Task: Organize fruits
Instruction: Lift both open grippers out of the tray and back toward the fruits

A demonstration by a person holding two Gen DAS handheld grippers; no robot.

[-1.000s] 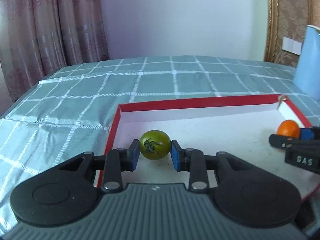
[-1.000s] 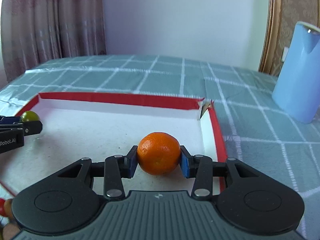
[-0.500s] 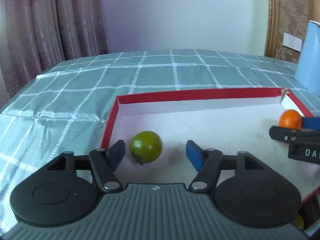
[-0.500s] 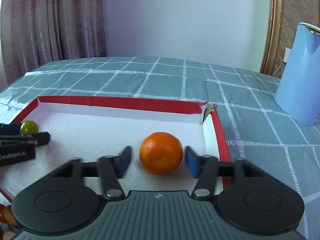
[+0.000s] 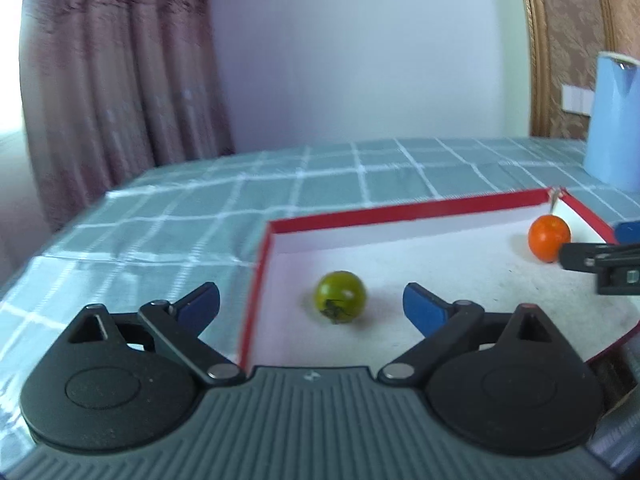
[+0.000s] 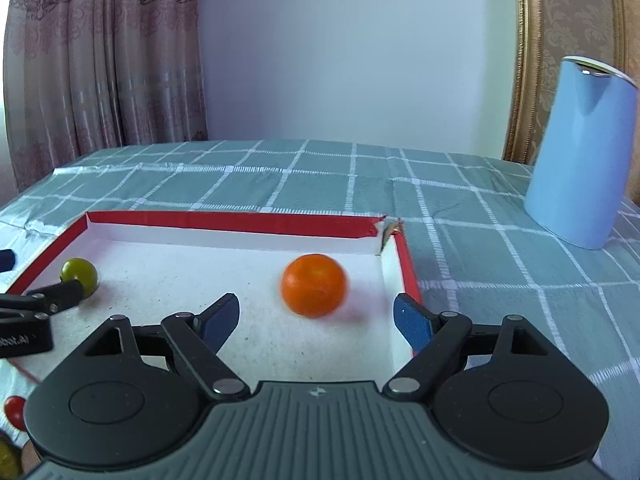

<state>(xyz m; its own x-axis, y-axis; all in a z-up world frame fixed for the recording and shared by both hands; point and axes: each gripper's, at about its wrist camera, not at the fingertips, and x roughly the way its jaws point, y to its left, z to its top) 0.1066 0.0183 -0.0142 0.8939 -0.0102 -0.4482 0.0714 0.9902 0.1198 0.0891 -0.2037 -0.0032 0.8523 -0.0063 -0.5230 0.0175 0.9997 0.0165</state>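
A small green fruit (image 5: 340, 297) lies on the white floor of a red-rimmed tray (image 5: 400, 211), near its left wall. My left gripper (image 5: 312, 306) is wide open, just behind the fruit, its left finger outside the tray wall. An orange (image 6: 314, 285) lies near the tray's right wall (image 6: 406, 256). My right gripper (image 6: 316, 318) is wide open just behind it. The orange (image 5: 549, 237) and right gripper's fingers (image 5: 584, 255) show at the right of the left wrist view. The green fruit (image 6: 80, 274) shows in the right wrist view.
The tray sits on a table with a green checked cloth (image 6: 320, 176). A tall light-blue container (image 6: 580, 152) stands on the cloth to the right. A small red fruit (image 6: 14, 408) and other fruit lie at the lower left. Curtains and a wall are behind.
Both grippers have opened and let go of their fruits, which now rest on the tray floor. Both grippers have pulled back and lifted a little.
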